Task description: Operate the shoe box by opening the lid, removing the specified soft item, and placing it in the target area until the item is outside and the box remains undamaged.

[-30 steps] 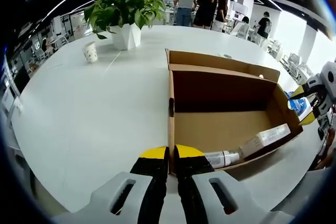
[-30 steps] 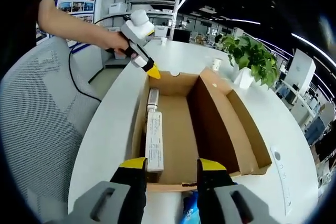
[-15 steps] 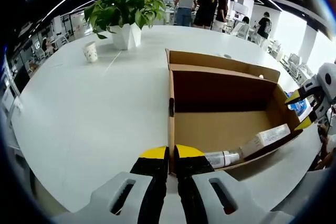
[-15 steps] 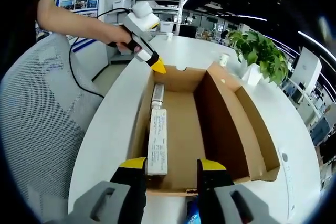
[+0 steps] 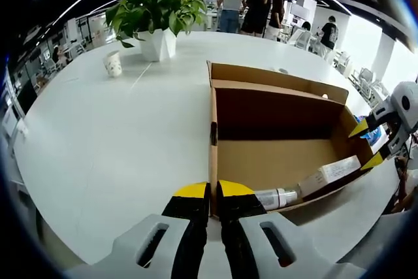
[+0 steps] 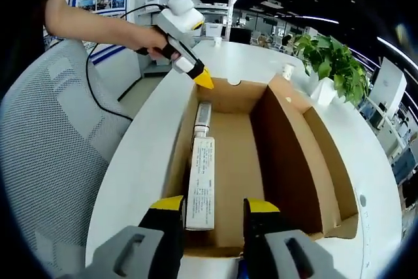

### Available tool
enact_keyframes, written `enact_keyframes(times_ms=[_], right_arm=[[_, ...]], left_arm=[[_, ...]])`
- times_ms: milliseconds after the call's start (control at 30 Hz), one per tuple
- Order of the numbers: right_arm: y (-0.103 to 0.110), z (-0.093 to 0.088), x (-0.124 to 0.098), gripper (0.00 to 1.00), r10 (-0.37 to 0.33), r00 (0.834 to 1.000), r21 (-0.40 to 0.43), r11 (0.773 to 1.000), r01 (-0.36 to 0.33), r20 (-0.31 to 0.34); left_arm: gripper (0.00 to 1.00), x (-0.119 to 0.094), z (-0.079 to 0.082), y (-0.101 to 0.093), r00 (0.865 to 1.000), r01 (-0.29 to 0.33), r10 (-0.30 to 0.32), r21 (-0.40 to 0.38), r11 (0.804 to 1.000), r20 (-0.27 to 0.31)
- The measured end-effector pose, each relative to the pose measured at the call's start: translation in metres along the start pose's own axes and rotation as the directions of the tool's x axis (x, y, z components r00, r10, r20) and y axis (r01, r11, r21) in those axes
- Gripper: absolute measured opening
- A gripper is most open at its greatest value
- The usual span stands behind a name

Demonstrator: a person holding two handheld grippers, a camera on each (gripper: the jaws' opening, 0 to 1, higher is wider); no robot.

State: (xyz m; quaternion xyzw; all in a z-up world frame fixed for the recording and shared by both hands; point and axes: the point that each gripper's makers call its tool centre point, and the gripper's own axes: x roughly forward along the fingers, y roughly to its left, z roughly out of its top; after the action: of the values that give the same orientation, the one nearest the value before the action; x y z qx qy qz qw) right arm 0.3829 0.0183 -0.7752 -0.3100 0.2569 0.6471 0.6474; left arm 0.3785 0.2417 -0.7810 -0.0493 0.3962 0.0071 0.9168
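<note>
Open-plan office, ceiling strip lights, people (image 5: 247, 10) standing at the far end. Big white bench (image 5: 117, 135) carried an open cardboard shoe box (image 5: 274, 155), a potted plant (image 5: 155, 14) in a white pot and a small paper cup (image 5: 113, 64) beside it, both well apart from the box.

Box lid (image 5: 277, 78) was folded back flat on the far side; box upright, walls looked intact. Inside, along one long wall, lay a white carton with printed text (image 6: 202, 181) and, end to end with it, a white tube-like item (image 6: 202, 117). Both were still inside the box, resting on its floor. Could not tell which one was soft.

Left tool (image 5: 213, 195): yellow-tipped jaws closed together on the near corner edge of the box wall, pinching the cardboard. In the right gripper view, the same tool (image 6: 204, 81) sat at the box's far corner, held by a person's hand (image 6: 151, 42), cable trailing off it.

Right tool (image 6: 213, 208): jaws apart, nothing between them, hovering just over the near short wall of the box, the carton's end right ahead of its left jaw. From the left gripper view it (image 5: 366, 144) showed spread at the far end of the box, not touching the carton.

Grey mesh office chair (image 6: 49, 161) stood beside the bench. Something blue (image 5: 372, 134) lay on the bench behind the box's far end, too hidden to identify.
</note>
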Motion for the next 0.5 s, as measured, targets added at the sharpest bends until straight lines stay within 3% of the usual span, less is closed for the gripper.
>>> enact_keyframes(times_ms=[500], right_arm=[[-0.006,-0.004,0.013,0.30,0.035,0.999,0.017,0.999,-0.035,-0.023]], left_arm=[[0.03,0.001,0.001,0.000,1.000,0.003,-0.003,-0.007,1.000,0.001]])
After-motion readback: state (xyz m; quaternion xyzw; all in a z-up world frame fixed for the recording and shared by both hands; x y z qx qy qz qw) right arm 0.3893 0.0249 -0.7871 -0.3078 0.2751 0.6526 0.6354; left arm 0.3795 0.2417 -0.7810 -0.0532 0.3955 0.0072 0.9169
